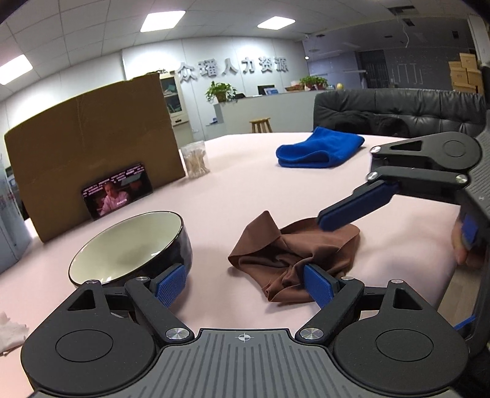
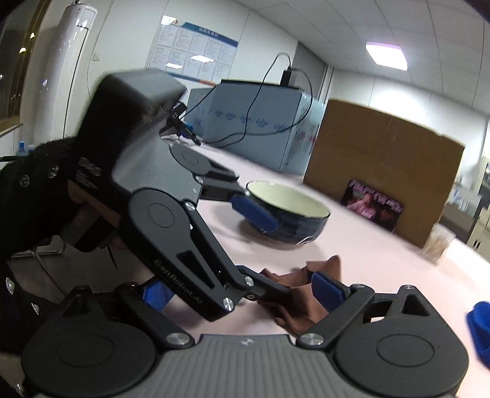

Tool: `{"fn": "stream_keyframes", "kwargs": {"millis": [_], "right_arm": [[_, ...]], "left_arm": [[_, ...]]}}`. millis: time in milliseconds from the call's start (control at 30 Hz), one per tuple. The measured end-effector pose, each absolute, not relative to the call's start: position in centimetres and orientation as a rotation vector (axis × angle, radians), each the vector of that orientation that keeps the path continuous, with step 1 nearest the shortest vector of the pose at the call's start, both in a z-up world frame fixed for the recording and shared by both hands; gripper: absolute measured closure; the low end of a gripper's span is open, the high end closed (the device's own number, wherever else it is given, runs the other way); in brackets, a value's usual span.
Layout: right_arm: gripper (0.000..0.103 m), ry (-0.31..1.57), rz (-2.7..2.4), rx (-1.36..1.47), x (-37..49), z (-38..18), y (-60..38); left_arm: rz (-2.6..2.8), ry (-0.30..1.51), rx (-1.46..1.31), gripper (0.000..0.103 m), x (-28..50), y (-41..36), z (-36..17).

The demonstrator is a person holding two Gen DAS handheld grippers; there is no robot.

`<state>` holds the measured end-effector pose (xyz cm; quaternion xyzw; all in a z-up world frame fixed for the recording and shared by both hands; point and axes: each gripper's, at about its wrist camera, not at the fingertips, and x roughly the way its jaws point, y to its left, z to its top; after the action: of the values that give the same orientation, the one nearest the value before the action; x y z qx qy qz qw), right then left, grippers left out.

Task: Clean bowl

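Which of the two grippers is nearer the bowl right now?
Left. The left gripper has one finger right beside the bowl, its jaws open. The right gripper is over by the brown cloth, farther off.

Office: ceiling panel lights (image 1: 162,20), black sofa (image 1: 398,107), reception desk (image 1: 263,113).
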<state>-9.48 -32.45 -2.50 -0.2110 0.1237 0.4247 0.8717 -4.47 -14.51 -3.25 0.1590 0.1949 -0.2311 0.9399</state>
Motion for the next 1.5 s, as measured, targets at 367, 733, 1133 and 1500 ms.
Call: {"fn": "stream_keyframes", "kwargs": {"millis": [367,733,1133,1500], "right_arm": [[0.003,-0.011,0.709,-0.336,-10.2,-1.7,-35.2],[0.0,0.08,0.417,0.078,-3.1,0.6,-38.3],[0.0,0.005,0.123,0.025,2.3,0.1,-36.3],[0.0,0.068,0.055,0.04,4.8,-1.0,-36.0]], "left_arm": [[-0.402,0.193,0.053,0.016,-6.6,-9.2,-0.6],[-0.156,-0.048,-0.154,0.0,-6.0,-1.8,0.7],[0.134,-0.069,-0.129,0.0,-4.9,-0.2,1.3],[0.23,0.025,-0.084,0.0,-3.2,-1.0,0.6]]}}
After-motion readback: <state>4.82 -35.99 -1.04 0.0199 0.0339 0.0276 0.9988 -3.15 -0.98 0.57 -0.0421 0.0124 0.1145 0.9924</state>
